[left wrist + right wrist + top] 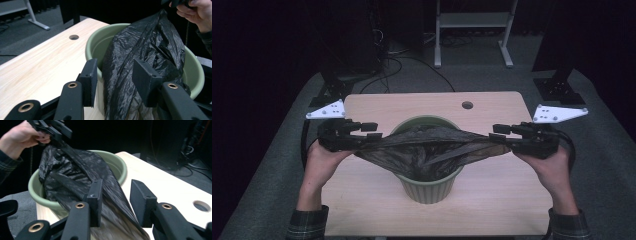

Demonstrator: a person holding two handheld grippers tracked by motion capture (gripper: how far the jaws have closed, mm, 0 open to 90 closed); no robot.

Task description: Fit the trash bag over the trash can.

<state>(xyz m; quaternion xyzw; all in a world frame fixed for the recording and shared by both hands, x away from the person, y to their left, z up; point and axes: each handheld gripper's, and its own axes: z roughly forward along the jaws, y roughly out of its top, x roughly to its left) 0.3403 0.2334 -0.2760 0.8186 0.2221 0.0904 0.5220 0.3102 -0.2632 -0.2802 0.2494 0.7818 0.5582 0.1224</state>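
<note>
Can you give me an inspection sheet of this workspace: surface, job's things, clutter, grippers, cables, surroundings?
Surface: light wooden table with a round hole near the far edge.
Job's things: green bin mid-table; black bag stretched across its mouth, its middle sagging inside.
Clutter: nothing seen.
Grippers: left hand-held gripper holds the bag's left end, right hand-held gripper its right end; in both gripper views the jaws stand apart with bag between them.
Cables: black cable on the floor beyond the table.
Surroundings: grey carpet; white frame at the back; dark room.
</note>
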